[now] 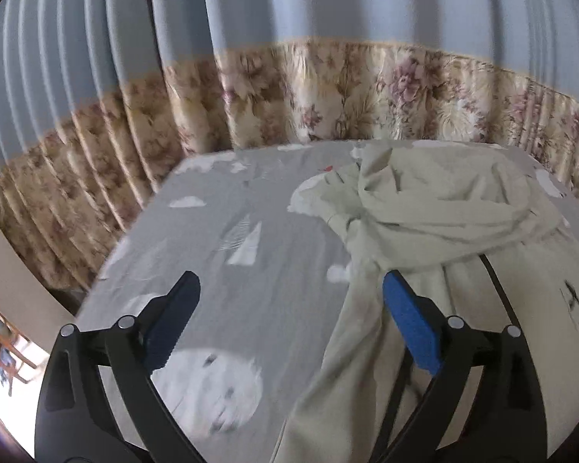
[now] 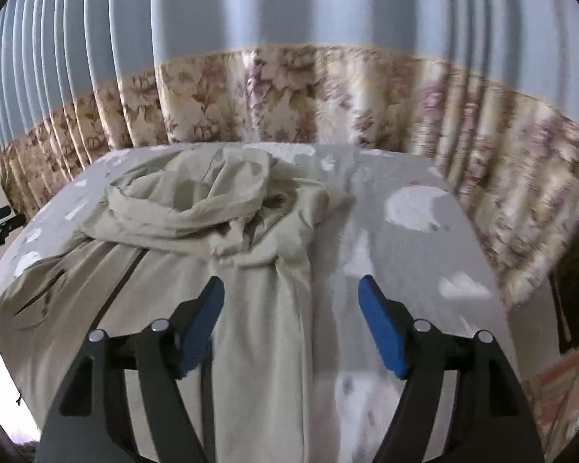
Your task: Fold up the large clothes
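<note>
The left claw [image 1: 291,301] hangs spread wide and empty over the bed [image 1: 220,270], its right finger just above a sleeve of the pale jacket [image 1: 436,208]. The right claw [image 2: 291,305] is also spread and empty, straddling the jacket's other edge. The jacket lies front up, zip showing, hood bunched toward the curtain [image 1: 328,85]. Each claw seems placed to take one side for a first fold.
</note>
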A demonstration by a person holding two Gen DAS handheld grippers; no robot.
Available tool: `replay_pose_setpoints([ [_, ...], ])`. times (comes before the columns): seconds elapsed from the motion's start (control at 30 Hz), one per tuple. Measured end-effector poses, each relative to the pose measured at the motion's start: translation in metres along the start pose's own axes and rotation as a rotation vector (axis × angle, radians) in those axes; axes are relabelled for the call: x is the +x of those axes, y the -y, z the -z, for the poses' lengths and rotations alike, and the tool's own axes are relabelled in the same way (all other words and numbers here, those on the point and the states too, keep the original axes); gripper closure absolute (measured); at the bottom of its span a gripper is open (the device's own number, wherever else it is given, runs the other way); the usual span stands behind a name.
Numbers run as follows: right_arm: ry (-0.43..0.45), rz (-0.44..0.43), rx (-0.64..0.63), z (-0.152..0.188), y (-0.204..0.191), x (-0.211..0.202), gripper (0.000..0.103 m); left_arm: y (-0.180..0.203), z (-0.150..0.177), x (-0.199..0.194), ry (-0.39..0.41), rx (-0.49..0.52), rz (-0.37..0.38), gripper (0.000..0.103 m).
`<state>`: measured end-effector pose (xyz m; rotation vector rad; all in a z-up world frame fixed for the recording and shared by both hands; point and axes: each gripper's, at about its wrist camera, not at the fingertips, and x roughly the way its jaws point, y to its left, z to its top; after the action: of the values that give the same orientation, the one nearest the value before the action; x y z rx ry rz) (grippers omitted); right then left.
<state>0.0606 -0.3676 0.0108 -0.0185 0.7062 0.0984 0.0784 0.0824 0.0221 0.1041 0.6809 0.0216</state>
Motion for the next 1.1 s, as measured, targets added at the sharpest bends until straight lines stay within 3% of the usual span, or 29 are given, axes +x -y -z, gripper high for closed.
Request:
replay_pose_setpoints([
  [0.07, -0.03, 0.023, -0.002, -0.012, -0.002, 0.03, 0.031, 0.005, -0.014, 0.031, -0.023, 0.001, 0.001, 0.009],
  [0.23, -0.074, -0.018, 0.037, -0.045, 0.008, 0.095, 0.032, 0.015, -0.044, 0.101, -0.078, 0.051, -0.024, 0.009],
  [0.37, -0.113, 0.037, 0.073, -0.067, 0.026, 0.145, 0.032, 0.012, -0.063, 0.154, -0.144, 0.051, -0.035, 0.009],
  [0.47, -0.166, 0.016, 0.129, -0.077, 0.044, 0.18, 0.032, 0.008, -0.076, 0.191, -0.194, 0.041, -0.042, 0.008],
  [0.53, -0.231, -0.01, 0.145, -0.078, 0.049, 0.205, 0.038, 0.008, -0.08, 0.219, -0.265, 0.022, -0.019, 0.008],
  [0.63, -0.228, -0.025, 0.117, -0.077, 0.041, 0.219, 0.054, 0.012, -0.083, 0.242, -0.303, 0.0, 0.021, 0.008],
  [0.7, -0.204, -0.041, 0.065, -0.08, 0.032, 0.219, 0.088, 0.015, -0.087, 0.247, -0.29, -0.035, 0.059, 0.018],
  [0.73, -0.195, -0.06, 0.057, -0.082, 0.028, 0.219, 0.09, 0.017, -0.088, 0.248, -0.288, -0.052, 0.089, 0.034],
  [0.77, -0.178, -0.044, 0.037, -0.084, 0.024, 0.218, 0.093, 0.02, -0.091, 0.249, -0.284, -0.064, 0.125, 0.068],
  [0.8, -0.168, -0.038, 0.021, -0.086, 0.022, 0.218, 0.094, 0.026, -0.094, 0.25, -0.282, -0.054, 0.153, 0.087],
  [0.83, -0.153, -0.025, -0.001, -0.089, 0.018, 0.217, 0.094, 0.037, -0.099, 0.249, -0.272, -0.009, 0.128, 0.1],
  [0.93, -0.083, 0.013, -0.019, -0.105, 0.017, 0.211, 0.095, 0.061, -0.109, 0.246, -0.197, 0.075, 0.052, 0.102],
  [1.0, -0.034, 0.045, -0.026, -0.116, 0.02, 0.205, 0.095, 0.064, -0.121, 0.247, -0.159, 0.078, 0.006, 0.102],
  [1.1, 0.022, 0.142, -0.103, -0.132, 0.018, 0.204, 0.094, 0.068, -0.138, 0.255, -0.115, 0.124, -0.06, 0.102],
])
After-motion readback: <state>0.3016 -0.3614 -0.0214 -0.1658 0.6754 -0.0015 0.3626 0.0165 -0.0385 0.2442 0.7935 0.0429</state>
